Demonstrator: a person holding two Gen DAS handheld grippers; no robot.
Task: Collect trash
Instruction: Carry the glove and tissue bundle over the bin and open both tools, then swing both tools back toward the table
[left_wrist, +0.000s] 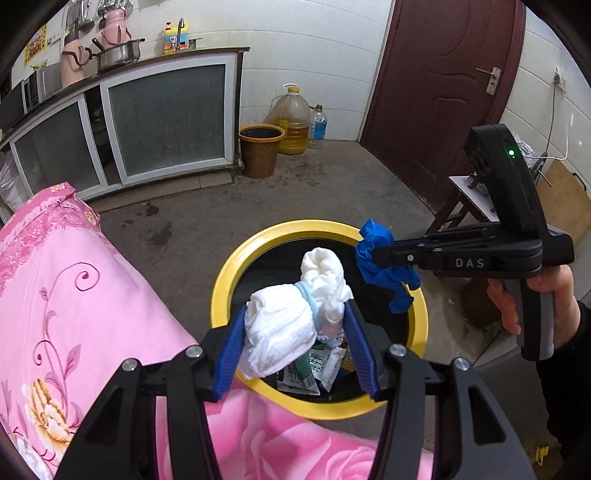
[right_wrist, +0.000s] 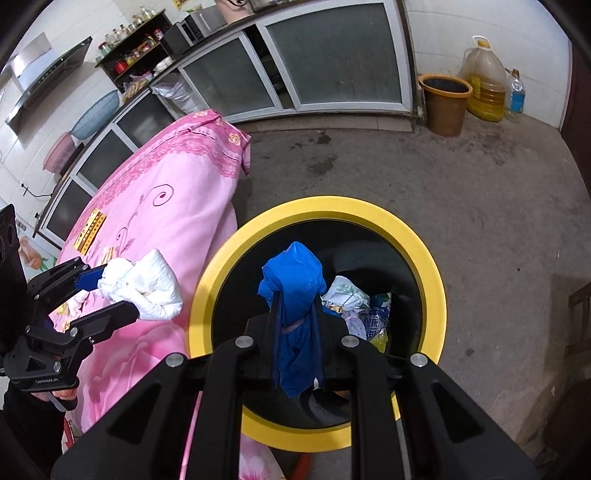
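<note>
Clamped between the blue pads of the left gripper (left_wrist: 295, 325) is a rolled white diaper (left_wrist: 291, 317), its bundle bulging forward past the fingertips. Directly beneath and ahead of those fingers sits the yellow-rimmed trash bin (left_wrist: 221, 280), with wrappers and packets (left_wrist: 314, 369) lying at its bottom. In the right wrist view the diaper hangs just short of the bin's rim, over the pink floral cloth (left_wrist: 74, 295) that covers the surface to the left of the left gripper.

The right gripper (right_wrist: 297, 306), its fingers drawn close, pinches a crumpled blue plastic bag (right_wrist: 291, 280) that droops between and below them. The bag hangs over the mouth of the bin, whose black interior shows more wrappers just ahead and to the right of the fingertips. Seen from the left gripper, the right gripper reaches in from the right side, its bag above the bin's far right rim.

Farther ahead, across the stained concrete floor (left_wrist: 221, 206), a brown bucket (left_wrist: 260, 149) stands beside a large jug of yellow oil (left_wrist: 293, 122) and a small water bottle (left_wrist: 317, 125) against the tiled wall. To their left run glass-fronted cabinets (left_wrist: 166, 118); to their right, a dark red door (left_wrist: 443, 92).
</note>
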